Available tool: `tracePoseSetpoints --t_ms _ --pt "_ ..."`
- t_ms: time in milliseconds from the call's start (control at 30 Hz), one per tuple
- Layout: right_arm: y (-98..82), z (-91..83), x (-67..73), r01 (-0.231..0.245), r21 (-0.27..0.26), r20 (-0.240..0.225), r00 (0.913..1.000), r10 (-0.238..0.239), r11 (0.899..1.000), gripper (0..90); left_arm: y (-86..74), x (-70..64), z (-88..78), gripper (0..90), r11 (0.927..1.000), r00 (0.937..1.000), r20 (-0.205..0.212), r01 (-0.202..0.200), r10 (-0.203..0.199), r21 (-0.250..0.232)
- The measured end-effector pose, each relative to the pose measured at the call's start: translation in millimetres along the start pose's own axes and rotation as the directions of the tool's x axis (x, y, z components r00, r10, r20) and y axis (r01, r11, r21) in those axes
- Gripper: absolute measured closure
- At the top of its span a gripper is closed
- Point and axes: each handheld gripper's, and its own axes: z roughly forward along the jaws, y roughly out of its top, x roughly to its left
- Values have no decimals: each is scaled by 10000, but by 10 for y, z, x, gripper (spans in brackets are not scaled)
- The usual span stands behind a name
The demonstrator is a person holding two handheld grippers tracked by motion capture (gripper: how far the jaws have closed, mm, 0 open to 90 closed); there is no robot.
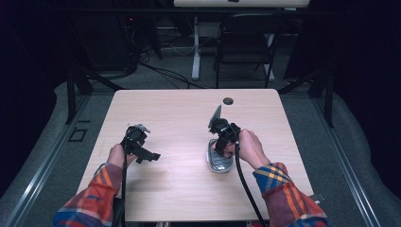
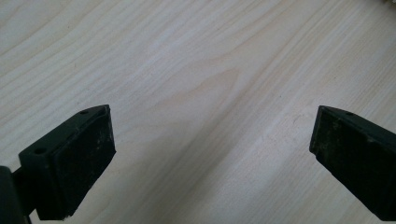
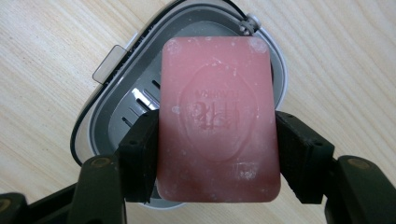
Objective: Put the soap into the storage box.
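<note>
Right gripper (image 3: 217, 154) has the pink soap bar (image 3: 217, 121) pinched flat between its jaws, held just over the open grey soap dish (image 3: 100, 119) on the wooden table (image 2: 201, 70); left gripper (image 2: 212, 154) hovers well apart, jaws spread wide over bare wood

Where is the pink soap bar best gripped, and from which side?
Across its two long edges, near the middle, coming from above its broad stamped face. The soap is a flat rectangle with straight parallel sides, and the right tool clamps it exactly so over the grey dish.
</note>
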Motion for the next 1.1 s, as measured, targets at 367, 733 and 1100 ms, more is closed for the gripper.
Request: tracePoseSetpoints --t_ms 367,733,1100 --pt "-30 12 16 -272 105 -143 9995 274 9996 370 27 -41 2 0 9999 9999 -19 -156 156 26" --pt "-56 29 23 -652 38 -268 9975 652 9979 367 25 -40 5 0 9998 9999 -12 -169 169 79" --pt "-99 -18 39 -839 -102 -505 9952 833 9964 357 24 -41 6 0 9998 9998 -12 -184 184 79"
